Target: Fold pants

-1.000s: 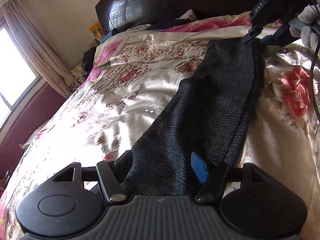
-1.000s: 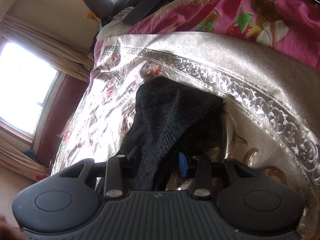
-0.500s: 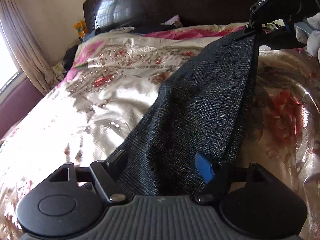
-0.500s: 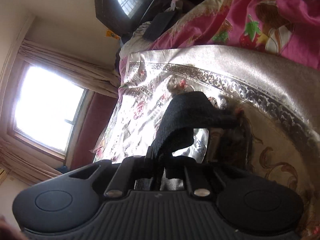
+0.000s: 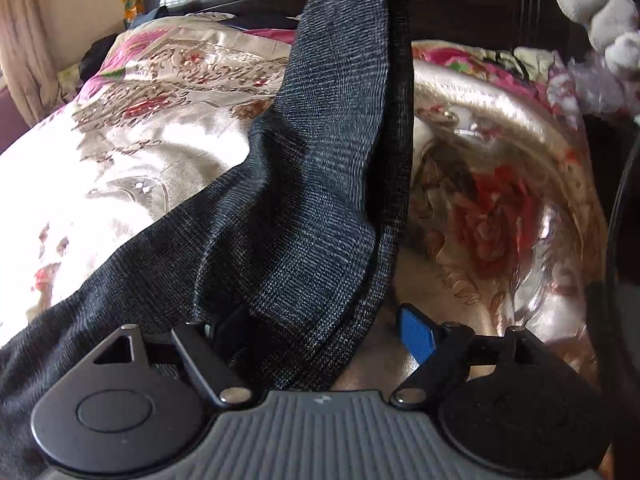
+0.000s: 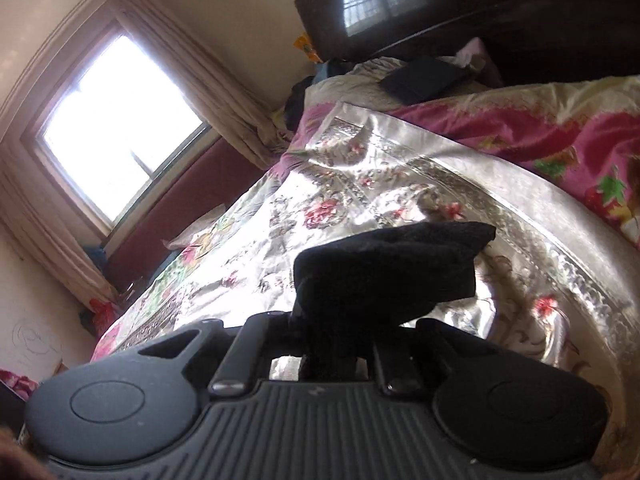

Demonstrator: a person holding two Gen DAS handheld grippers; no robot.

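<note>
The right claw (image 6: pixel 334 354) pinches one end of the pants (image 5: pixel 320 184) and holds it high above the bed (image 5: pixel 132 120), the cloth hanging in a steep band. The left claw (image 5: pixel 312 340) has just been spreading; its jaws stand wide around the low end, not pressing. To fold cleanly, the left should probably pin or grip that end before the right carries its end over.
</note>
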